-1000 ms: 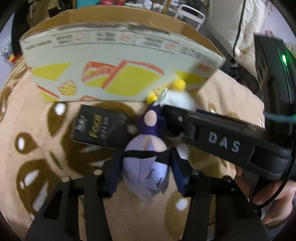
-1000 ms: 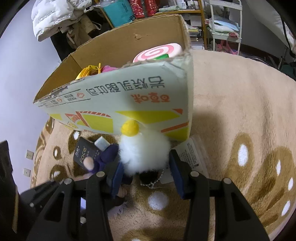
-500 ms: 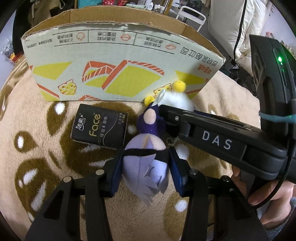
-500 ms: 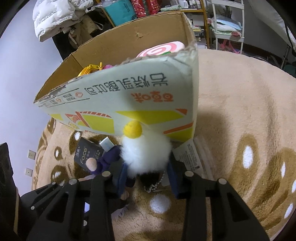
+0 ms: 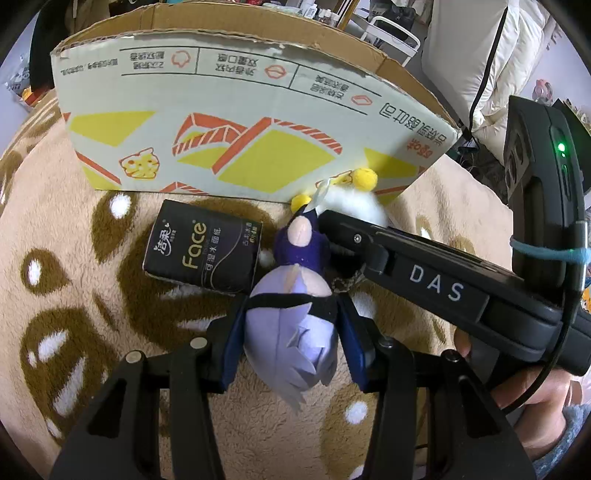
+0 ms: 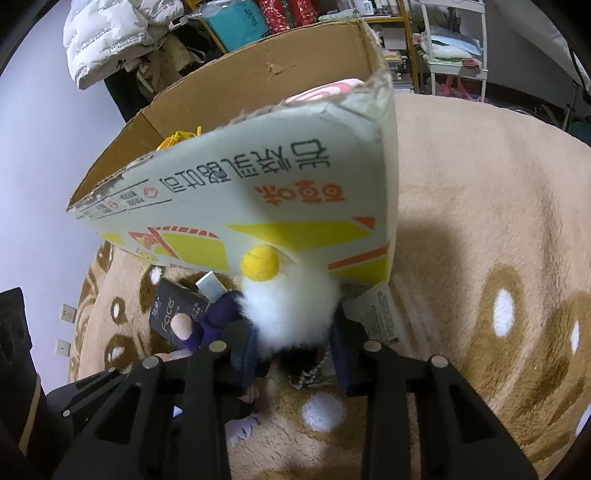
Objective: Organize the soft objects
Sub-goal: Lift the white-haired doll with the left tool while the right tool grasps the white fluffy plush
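Purple doll: the purple doll point(image 5: 291, 325) lies on the rug, head pinched between the blue pads of the left gripper point(image 5: 291, 343), whose jaws are closed onto it.
White plush: the fluffy white plush point(image 6: 291, 306) with a yellow pompom sits against the box front; the right gripper point(image 6: 295, 354) has its jaws narrowed around it, pads seemingly pressing the fur, though the fluff hides the contact.
Writing: the black tissue pack point(image 5: 203, 251) beside the doll reads "Face"; the right gripper's arm reads "DAS"; the cardboard box point(image 5: 221, 122) carries upside-down Chinese print.
Surface: beige rug point(image 6: 480, 221) with brown-and-white spots.
Room: shelving rack point(image 6: 454, 48) and a white padded bundle point(image 6: 110, 33) behind.
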Motion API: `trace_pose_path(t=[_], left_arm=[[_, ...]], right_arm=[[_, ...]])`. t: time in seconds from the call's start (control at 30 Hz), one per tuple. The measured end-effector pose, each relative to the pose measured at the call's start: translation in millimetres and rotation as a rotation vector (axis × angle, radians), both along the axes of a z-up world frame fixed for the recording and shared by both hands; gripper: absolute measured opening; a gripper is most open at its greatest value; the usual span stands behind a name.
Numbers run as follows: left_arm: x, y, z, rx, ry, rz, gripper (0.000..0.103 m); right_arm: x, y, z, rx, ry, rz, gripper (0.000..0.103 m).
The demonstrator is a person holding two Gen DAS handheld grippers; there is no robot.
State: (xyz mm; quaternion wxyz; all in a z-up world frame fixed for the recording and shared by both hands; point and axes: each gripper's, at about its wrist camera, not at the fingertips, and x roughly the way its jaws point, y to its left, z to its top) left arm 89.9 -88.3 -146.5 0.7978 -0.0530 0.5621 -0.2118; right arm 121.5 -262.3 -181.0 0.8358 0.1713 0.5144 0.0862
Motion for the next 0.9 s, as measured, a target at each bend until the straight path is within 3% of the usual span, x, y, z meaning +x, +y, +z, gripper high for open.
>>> trace_pose_path(t=[0.13, 0.43, 0.73, 0.9], left_arm=[[0.6, -3.6, 0.2, -0.001, 0.001, 0.003, 0.046], [-9.1, -12.6, 11.3, 0.034, -0.05, 0.011, 0.043], [-24.2, 0.7, 33.3, 0.135, -0.169, 0.085, 0.043], [-30.1, 13.5, 53.0, 0.15, -0.232, 0.124, 0.043]], right_arm=[[-0.9, -5.5, 0.3, 0.01, 0.007, -0.001, 0.033], [-6.2, 2.2, 9.9, -0.076, -0.016, 0.006, 0.032], [-20.6, 3.9, 29.5, -0.079, -0.059, 0.019, 0.031], [-33.0, 3.6, 42.7, -0.072, -0.086, 0.018, 0.031]])
